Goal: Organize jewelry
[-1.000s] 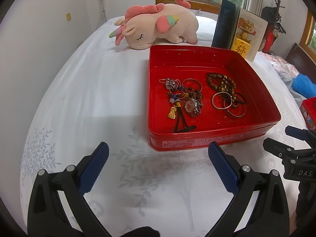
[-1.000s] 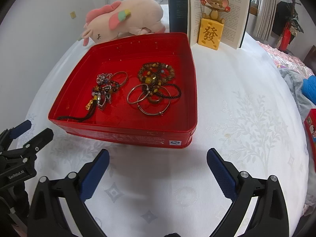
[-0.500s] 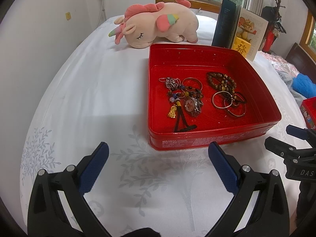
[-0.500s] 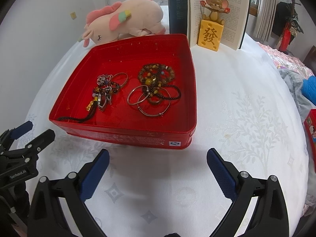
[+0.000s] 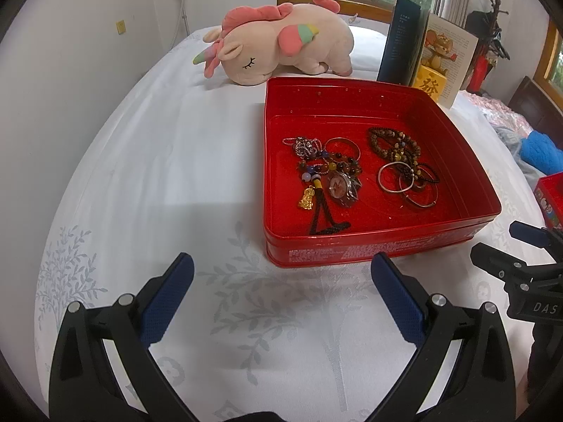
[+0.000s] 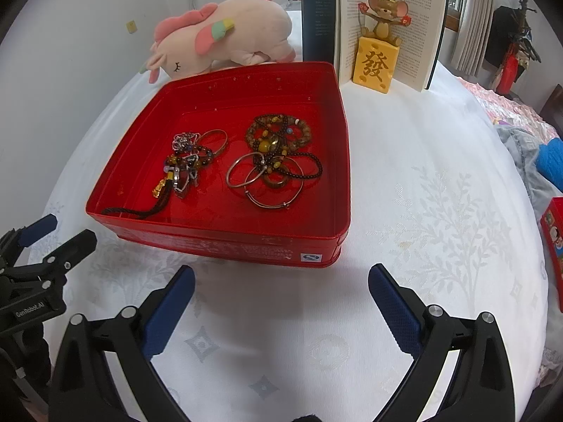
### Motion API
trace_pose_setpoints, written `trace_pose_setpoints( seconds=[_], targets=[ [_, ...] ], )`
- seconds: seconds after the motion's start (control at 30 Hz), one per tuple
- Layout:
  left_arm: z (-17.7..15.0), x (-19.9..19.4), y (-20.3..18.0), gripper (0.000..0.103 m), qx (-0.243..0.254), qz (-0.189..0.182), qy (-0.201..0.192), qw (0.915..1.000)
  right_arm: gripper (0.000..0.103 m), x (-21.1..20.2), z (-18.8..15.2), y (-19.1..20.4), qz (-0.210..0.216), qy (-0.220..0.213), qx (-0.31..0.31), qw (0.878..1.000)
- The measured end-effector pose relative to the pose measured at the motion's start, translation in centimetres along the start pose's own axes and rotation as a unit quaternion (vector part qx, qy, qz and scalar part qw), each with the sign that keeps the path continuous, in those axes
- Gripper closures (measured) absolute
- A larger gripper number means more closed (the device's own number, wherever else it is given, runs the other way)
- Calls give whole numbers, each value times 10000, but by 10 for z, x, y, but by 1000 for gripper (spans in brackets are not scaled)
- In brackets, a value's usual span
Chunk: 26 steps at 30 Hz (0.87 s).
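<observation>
A shallow red tin tray (image 5: 352,112) (image 6: 218,242) rests on a white patterned bedspread. Inside lie two heaps of jewelry: a beaded bracelet with watch, gold charm and black cord (image 5: 327,179) (image 6: 183,168), and brown bead strands with metal bangles (image 5: 404,168) (image 6: 274,161). My left gripper (image 5: 281,292) hovers open just short of the tray's near wall, nothing between its blue pads. My right gripper (image 6: 281,295) is open too, in front of the tray's near right corner. Each gripper also shows in the other's view, the right gripper (image 5: 510,249) and the left gripper (image 6: 52,235).
A pink unicorn plush (image 5: 281,49) (image 6: 221,38) lies behind the tray. An open book (image 6: 387,24) stands upright with a mouse figurine on a yellow block (image 6: 376,59). Blue cloth (image 5: 542,151) and a red box (image 6: 554,242) sit at the right edge.
Both views have crept slightly; the tray sits a touch lower in each frame. Both grippers stay open and empty, and the jewelry has not moved.
</observation>
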<state>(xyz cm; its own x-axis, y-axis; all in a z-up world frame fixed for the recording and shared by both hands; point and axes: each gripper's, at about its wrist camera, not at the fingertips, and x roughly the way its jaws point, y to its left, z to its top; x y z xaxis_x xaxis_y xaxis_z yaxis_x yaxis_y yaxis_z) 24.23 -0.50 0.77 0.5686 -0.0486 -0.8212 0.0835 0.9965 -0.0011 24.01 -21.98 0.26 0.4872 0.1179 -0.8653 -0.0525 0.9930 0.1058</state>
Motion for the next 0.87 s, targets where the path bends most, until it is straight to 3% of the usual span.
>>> trace_pose_setpoints(
  seconds=[0.87],
  targets=[
    [1,5,2,3,-29,10,77,10000,4,0,1,0,-1,-26,11,10000]
  ],
)
